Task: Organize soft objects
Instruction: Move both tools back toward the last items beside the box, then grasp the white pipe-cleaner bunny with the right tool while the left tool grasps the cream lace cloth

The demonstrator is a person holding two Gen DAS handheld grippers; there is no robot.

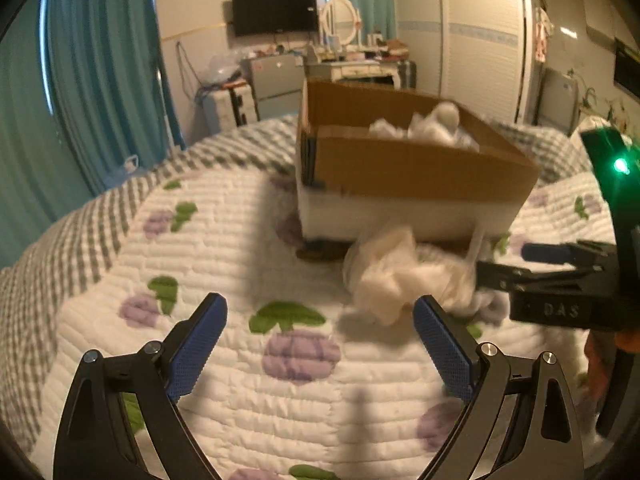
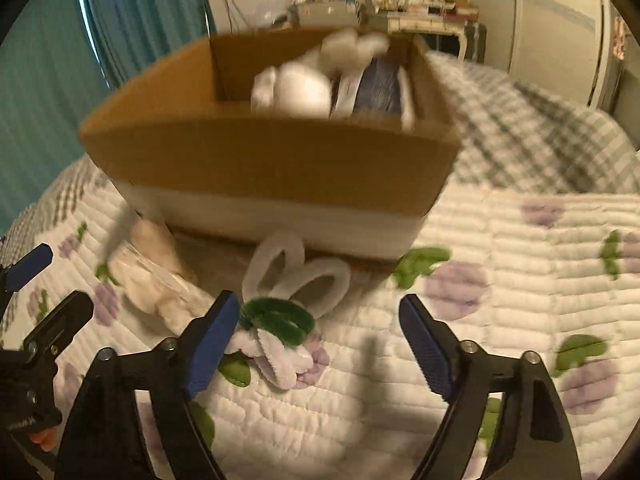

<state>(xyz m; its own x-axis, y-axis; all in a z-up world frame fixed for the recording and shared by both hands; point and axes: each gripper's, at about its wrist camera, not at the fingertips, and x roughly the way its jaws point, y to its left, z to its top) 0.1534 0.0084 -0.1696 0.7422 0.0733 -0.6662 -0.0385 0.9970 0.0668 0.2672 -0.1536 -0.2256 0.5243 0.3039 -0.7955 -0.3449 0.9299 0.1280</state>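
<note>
A cardboard box (image 1: 420, 172) stands on the quilted bed and holds white soft items (image 1: 432, 124); it also shows in the right wrist view (image 2: 272, 160), with white soft toys (image 2: 304, 88) and a blue item inside. A cream soft bundle (image 1: 400, 276) lies on the quilt in front of the box; it also shows in the right wrist view (image 2: 160, 280). A white and green pipe-cleaner flower (image 2: 288, 308) lies by the box. My left gripper (image 1: 320, 336) is open and empty, just short of the bundle. My right gripper (image 2: 320, 340) is open over the flower; it also shows in the left wrist view (image 1: 520, 264).
The bed quilt (image 1: 240, 360) is white with purple flowers and a grey checked border. Teal curtains (image 1: 92, 60) hang at left. A TV, dresser and cluttered furniture (image 1: 344, 60) stand behind the bed. A wardrobe (image 1: 480, 32) is at back right.
</note>
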